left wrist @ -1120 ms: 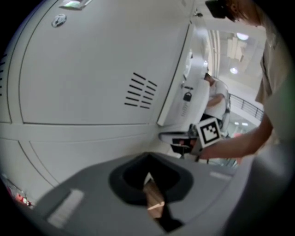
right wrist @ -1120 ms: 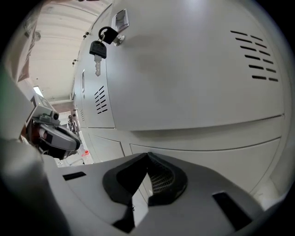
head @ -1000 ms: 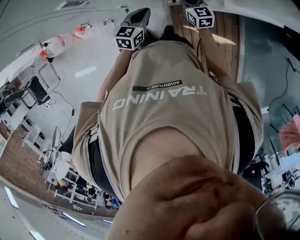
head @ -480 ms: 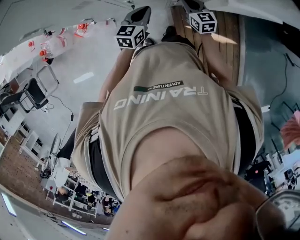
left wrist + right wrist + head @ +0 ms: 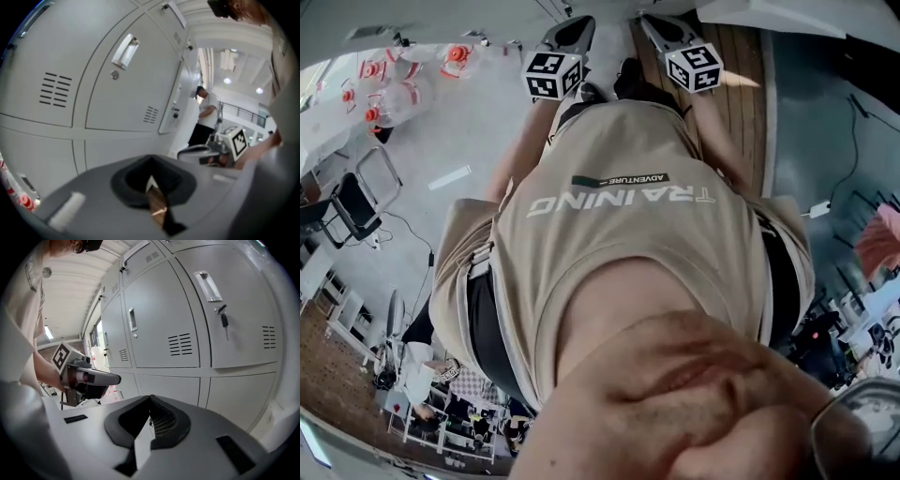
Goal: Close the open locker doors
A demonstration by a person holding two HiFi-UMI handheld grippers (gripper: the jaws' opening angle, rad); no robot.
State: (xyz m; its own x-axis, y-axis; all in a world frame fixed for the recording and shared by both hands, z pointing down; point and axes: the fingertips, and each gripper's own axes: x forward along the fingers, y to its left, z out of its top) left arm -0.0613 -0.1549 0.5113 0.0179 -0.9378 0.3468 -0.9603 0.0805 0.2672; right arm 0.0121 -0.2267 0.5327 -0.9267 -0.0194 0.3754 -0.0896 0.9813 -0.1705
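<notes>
A row of grey locker doors (image 5: 161, 319) fills the right gripper view, all flush; one (image 5: 234, 310) has a key (image 5: 224, 321) in its lock. In the left gripper view the near doors (image 5: 126, 89) are flush, and one door (image 5: 169, 110) farther along stands ajar. My left gripper (image 5: 150, 176) and right gripper (image 5: 149, 411) are shut on nothing, level with the lockers' lower half and apart from them. The head view looks down my shirt, with the left gripper (image 5: 574, 30) and right gripper (image 5: 659, 23) at the top.
A person in a white shirt (image 5: 206, 112) stands beyond the ajar door. Water bottles (image 5: 389, 80) lie on the grey floor at the left. A wooden floor strip (image 5: 741, 66), a chair (image 5: 352, 202) and a cable (image 5: 853, 141) show around me.
The head view has swung, so the floor and bottles have slid. Both marker cubes sit slightly lower and further left. Neither gripper has opened or taken hold of anything.
</notes>
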